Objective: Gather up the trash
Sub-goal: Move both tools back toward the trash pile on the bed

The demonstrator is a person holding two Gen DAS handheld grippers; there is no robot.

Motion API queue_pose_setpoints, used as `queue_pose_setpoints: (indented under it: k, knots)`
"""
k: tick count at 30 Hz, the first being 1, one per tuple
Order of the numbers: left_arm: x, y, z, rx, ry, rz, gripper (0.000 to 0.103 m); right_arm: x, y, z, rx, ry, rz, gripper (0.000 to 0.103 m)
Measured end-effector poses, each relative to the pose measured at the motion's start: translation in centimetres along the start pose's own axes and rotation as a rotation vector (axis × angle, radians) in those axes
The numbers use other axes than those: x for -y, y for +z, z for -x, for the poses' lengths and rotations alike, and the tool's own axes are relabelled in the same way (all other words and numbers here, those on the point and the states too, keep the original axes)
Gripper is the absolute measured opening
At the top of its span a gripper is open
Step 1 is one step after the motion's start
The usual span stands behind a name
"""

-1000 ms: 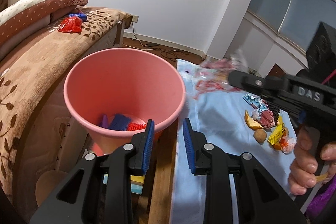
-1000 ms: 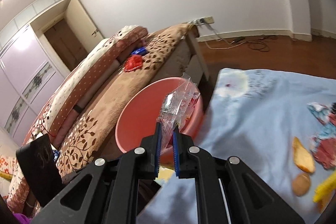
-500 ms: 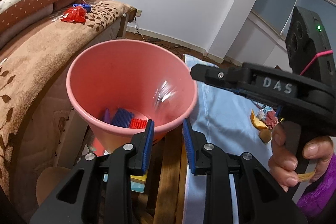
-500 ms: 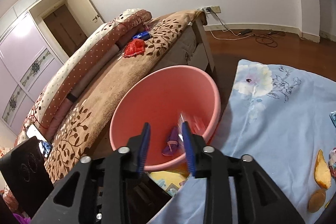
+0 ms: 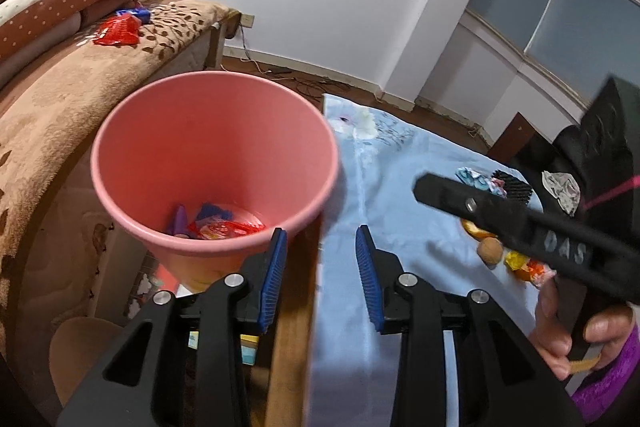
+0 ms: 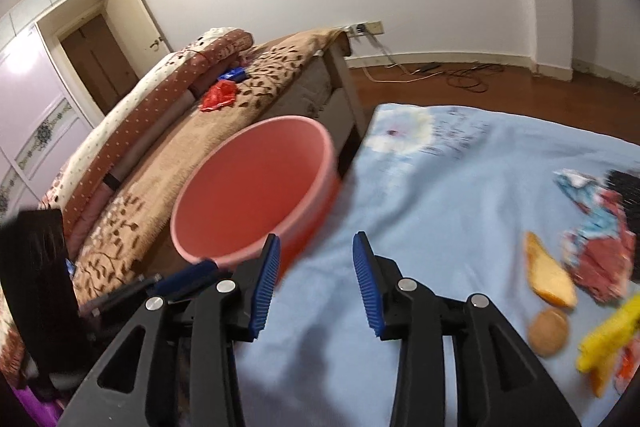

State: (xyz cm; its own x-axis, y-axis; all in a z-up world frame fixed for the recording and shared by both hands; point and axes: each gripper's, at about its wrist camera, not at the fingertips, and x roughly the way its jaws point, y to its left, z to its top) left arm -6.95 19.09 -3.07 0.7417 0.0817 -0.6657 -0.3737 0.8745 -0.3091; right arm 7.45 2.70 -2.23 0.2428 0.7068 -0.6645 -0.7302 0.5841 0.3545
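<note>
A pink bin (image 5: pixel 216 163) stands beside the blue-clothed table (image 5: pixel 400 211); it also shows in the right wrist view (image 6: pixel 256 195). Several wrappers (image 5: pixel 224 227) lie at its bottom. My left gripper (image 5: pixel 320 275) is open and empty, near the bin's rim and the table edge. My right gripper (image 6: pixel 316 279) is open and empty over the cloth, right of the bin. Loose trash lies on the cloth: a crumpled wrapper pile (image 6: pixel 600 227), an orange peel (image 6: pixel 548 275), a round brown nut (image 6: pixel 548 331) and a yellow wrapper (image 6: pixel 608 339).
A bed with a brown leaf-pattern blanket (image 6: pixel 168 187) runs along the left, with a red wrapper (image 6: pixel 218 97) and a blue one (image 6: pixel 232 75) on it. Cables (image 6: pixel 460 79) lie on the wooden floor by the far wall.
My right gripper opened and the clear wrapper it held fell into the bin. It then drew back to the right over the cloth. My left gripper stayed open.
</note>
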Motion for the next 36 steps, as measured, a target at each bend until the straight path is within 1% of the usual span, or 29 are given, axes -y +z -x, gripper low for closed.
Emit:
queue_pose_setpoints:
  k: [4,8,13,18,21,25,30,32,36]
  knots:
    - [1.9,-0.1,-0.2,-0.002,-0.004,-0.051,0.036,2.1,-2.0,2.8,0.022,-0.046,-0.012,0.037]
    - [4.0,-0.1,-0.8,-0.013,-0.031,-0.087,0.036,5.1,-4.2,6.0,0.054,-0.113,-0.047,0.038]
    - [7.5,0.1,-2.6,-0.053,-0.083,-0.141,0.036,9.5,-6.0,9.7,0.099,-0.169,-0.142,0.038]
    - [10.7,0.5,-5.1,-0.092,-0.150,-0.173,0.036,13.7,-6.5,12.6,0.162,-0.234,-0.228,0.038]
    - [12.4,0.8,-6.9,-0.110,-0.170,-0.196,0.036,15.3,-6.7,13.5,0.186,-0.246,-0.263,0.039]
    - [14.4,1.1,-9.4,-0.129,-0.166,-0.233,0.036,17.0,-6.6,13.8,0.199,-0.252,-0.294,0.040]
    - [15.8,1.2,-12.6,-0.173,-0.135,-0.247,0.036,17.9,-5.8,13.5,0.203,-0.247,-0.298,0.041]
    - [16.3,1.3,-13.7,-0.187,-0.127,-0.249,0.036,18.1,-5.3,13.5,0.207,-0.249,-0.290,0.044]
    - [16.9,1.2,-15.3,-0.215,-0.112,-0.247,0.036,18.4,-4.8,13.4,0.211,-0.246,-0.291,0.044]
